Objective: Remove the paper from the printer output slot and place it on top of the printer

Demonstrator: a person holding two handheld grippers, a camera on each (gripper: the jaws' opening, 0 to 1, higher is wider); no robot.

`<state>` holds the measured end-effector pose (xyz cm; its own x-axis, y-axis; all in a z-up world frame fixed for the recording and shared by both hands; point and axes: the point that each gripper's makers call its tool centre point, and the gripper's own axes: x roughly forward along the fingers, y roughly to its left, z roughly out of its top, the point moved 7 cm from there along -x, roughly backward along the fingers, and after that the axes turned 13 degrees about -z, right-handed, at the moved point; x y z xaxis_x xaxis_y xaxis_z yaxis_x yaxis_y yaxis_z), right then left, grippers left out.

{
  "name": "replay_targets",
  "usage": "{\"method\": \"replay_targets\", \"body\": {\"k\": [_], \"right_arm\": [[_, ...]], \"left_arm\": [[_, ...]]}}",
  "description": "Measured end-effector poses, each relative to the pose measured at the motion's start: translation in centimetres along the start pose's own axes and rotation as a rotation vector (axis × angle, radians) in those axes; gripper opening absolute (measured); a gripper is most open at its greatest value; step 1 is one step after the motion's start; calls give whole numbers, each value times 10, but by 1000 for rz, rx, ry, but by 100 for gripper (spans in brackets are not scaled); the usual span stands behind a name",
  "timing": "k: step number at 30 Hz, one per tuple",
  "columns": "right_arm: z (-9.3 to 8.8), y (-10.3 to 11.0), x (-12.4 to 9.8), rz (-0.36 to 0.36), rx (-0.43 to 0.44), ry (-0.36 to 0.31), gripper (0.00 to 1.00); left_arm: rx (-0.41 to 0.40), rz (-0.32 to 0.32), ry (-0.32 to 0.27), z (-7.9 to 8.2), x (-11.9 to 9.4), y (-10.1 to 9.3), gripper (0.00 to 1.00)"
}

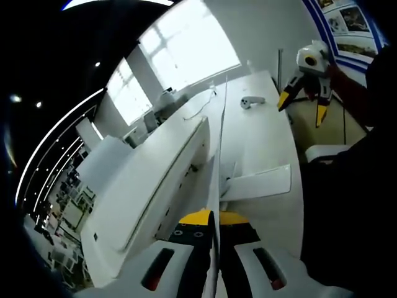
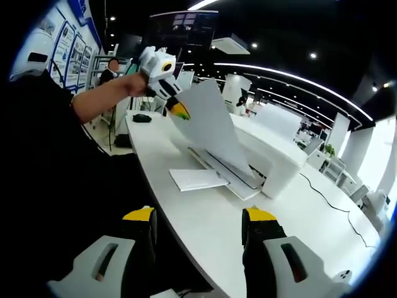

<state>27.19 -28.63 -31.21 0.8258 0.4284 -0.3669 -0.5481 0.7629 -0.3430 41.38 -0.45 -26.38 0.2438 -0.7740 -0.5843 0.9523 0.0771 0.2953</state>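
In the right gripper view's upper left, the left hand-held gripper (image 2: 177, 110) pinched the paper (image 2: 211, 127) above the printer (image 2: 273, 164), hiding its rear. The right hand-held gripper (image 2: 198, 226) gaped open over the counter (image 2: 211, 230), its base cut off at bottom.

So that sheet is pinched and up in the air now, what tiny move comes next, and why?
Probably carry the paper across over the printer's flat top and lower it there. The left gripper is shut on the sheet's corner, and the sheet hangs raised above the output tray, so it looks free of the slot. The right gripper waits open over the table.
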Motion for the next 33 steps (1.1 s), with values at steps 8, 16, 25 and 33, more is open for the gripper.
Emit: {"method": "replay_targets", "body": {"k": [8,16,25,33], "right_arm": [[-1,-1,1,3,3,2,51],[0,0,3,5,1,5,51],[1,0,4,5,2,6,51],[1,-2,4,0,5,4,51]], "left_arm": [[-6,0,-2,-2,-1,2,5],[-10,-1,-16,-1,0,3,5],[-18,7,-20,-1,-3,7,5],[-10,3,-20,3,-3,9,5]]}}
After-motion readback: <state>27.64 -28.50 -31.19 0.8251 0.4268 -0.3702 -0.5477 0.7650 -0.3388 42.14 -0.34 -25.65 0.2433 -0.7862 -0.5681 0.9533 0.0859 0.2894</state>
